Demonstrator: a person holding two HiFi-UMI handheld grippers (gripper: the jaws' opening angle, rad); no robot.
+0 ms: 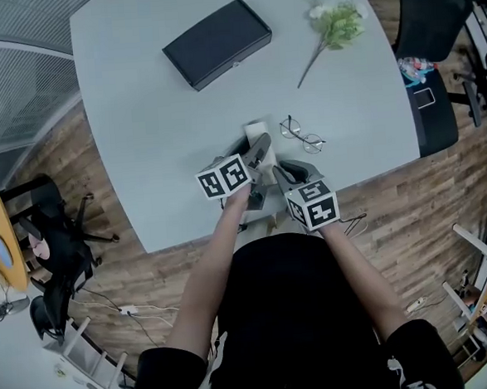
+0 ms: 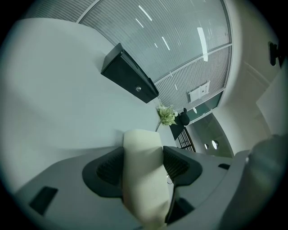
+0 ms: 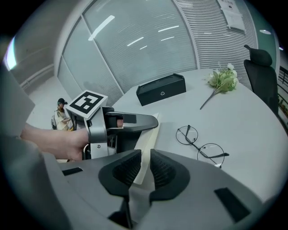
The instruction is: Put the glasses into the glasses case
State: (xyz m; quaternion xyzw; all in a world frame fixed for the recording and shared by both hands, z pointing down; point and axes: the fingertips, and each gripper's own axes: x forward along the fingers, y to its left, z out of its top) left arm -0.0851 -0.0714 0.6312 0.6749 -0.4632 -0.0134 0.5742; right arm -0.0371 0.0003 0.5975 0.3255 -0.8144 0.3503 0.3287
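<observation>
— Where are the glasses [image 1: 302,135] from where you stand?

— Flat on the pale tabletop [image 1: 155,112], near its edge on the person's side. Neither claw touches them. Thin wire frame, round lenses.

— And the claws?

— Both sit near the glasses, on their left and a little nearer the person. The left claw [image 2: 143,166] is pressed onto a cream sheet [image 2: 141,150], one pad on each side of it. I cannot tell whether it is cloth or paper. The right claw [image 3: 143,168] pinches an edge of that same sheet, its pads almost together with just the sheet between them.

— So the sheet is held up between the two?

— Yes, just left of the glasses, and it does not reach them. Seen along the right claw, the glasses lie ahead and off to its right.

— And the glasses case [image 1: 216,43]?

— Well apart from the glasses, far across the tabletop and to their left. It is black and its lid is down. A flower sprig [image 1: 336,25] lies beyond the glasses too, to their right.
</observation>
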